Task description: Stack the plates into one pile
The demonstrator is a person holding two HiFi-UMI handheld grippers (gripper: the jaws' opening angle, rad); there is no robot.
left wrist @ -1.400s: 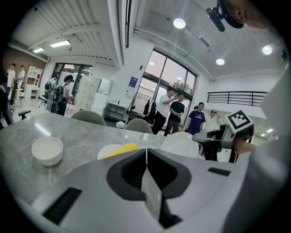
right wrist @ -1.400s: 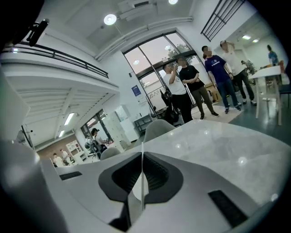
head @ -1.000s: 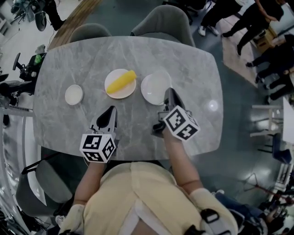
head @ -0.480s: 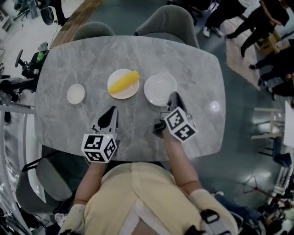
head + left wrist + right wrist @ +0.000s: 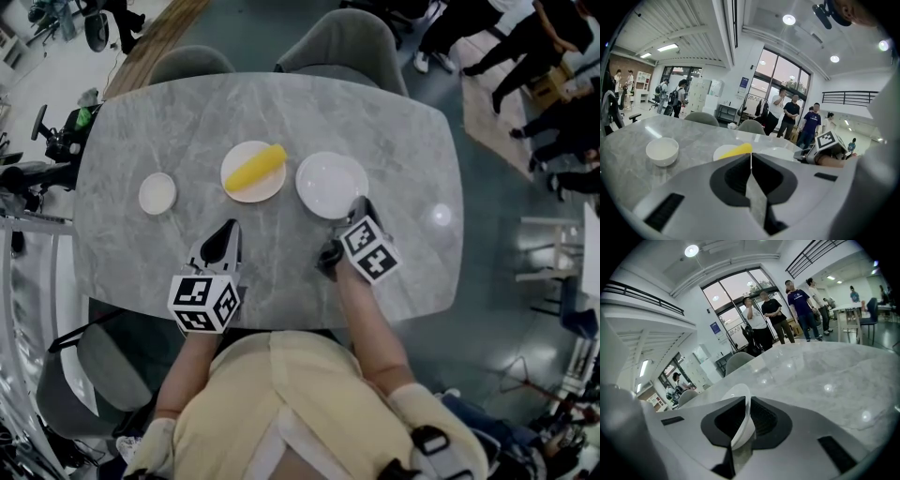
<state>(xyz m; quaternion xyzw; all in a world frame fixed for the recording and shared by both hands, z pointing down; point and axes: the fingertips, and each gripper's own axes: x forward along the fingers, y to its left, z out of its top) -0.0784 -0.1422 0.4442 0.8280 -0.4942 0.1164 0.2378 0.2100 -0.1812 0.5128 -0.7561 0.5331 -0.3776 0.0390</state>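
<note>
Three white dishes lie in a row on the grey marble table (image 5: 403, 131). At the left is a small bowl (image 5: 157, 193) (image 5: 662, 151). In the middle a plate (image 5: 246, 184) (image 5: 723, 151) carries a yellow corn-like piece (image 5: 257, 167). To its right is an empty white plate (image 5: 330, 183) (image 5: 780, 152). My right gripper (image 5: 360, 205) (image 5: 744, 414) is shut on the near rim of that empty plate (image 5: 740, 401). My left gripper (image 5: 228, 232) (image 5: 751, 157) is shut on nothing, hovering short of the middle plate.
Grey chairs (image 5: 342, 42) stand at the table's far side. Several people (image 5: 792, 115) stand beyond by the windows. A bright light reflection (image 5: 434, 217) lies on the table to the right. The table's near edge runs just under my hands.
My right gripper has sunk toward the table with the white plate's rim still in its jaws. The left gripper has stayed where it was.
</note>
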